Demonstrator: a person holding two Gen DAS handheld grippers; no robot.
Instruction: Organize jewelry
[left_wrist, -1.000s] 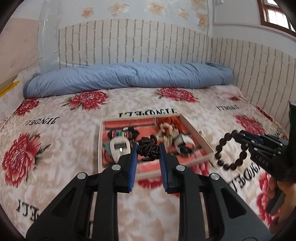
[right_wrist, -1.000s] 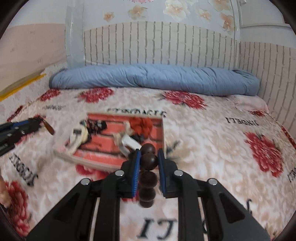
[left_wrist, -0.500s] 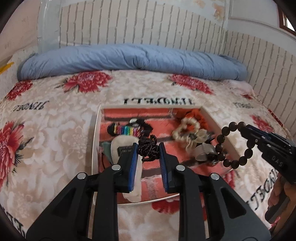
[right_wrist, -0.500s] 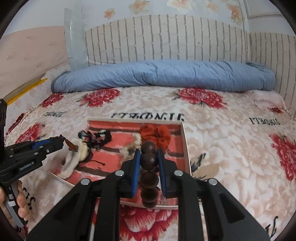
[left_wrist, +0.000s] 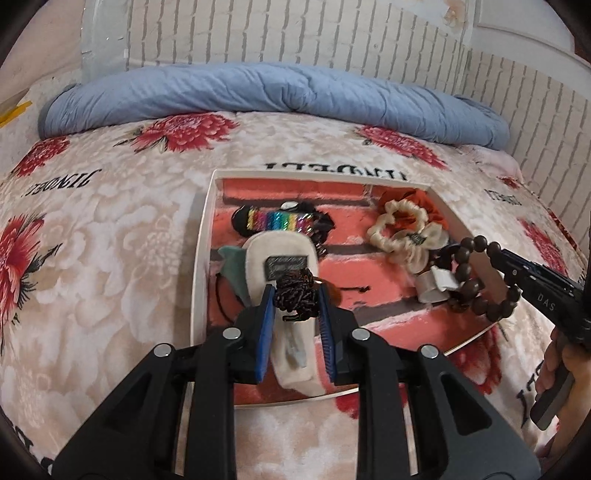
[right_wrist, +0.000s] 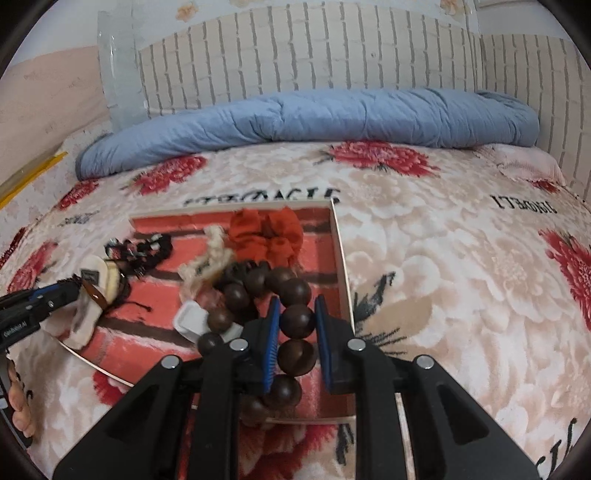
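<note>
A shallow white-rimmed tray (left_wrist: 201, 258) with a red brick-print lining lies on the flowered bedspread. My left gripper (left_wrist: 295, 295) is shut on a dark braided cord bracelet (left_wrist: 295, 291) and hangs over the tray's near left part, above a cream fabric hair clip (left_wrist: 258, 254). My right gripper (right_wrist: 295, 321) is shut on a brown wooden bead bracelet (right_wrist: 297, 321) over the tray's near right corner (right_wrist: 341, 258). From the left wrist view the bead bracelet (left_wrist: 465, 273) dangles from the right gripper (left_wrist: 504, 258) beside a white ring (left_wrist: 432, 288).
Inside the tray lie a rainbow-striped clip (left_wrist: 275, 220), a cream scrunchie (left_wrist: 402, 229) and an orange scrunchie (right_wrist: 269, 232). A rolled blue quilt (left_wrist: 258, 92) runs along the brick-pattern wall. A person's hand (left_wrist: 561, 362) grips the right handle.
Both grippers have come down and forward from in front of the tray to over it, each still gripping its bracelet. The tray looks larger and closer.
</note>
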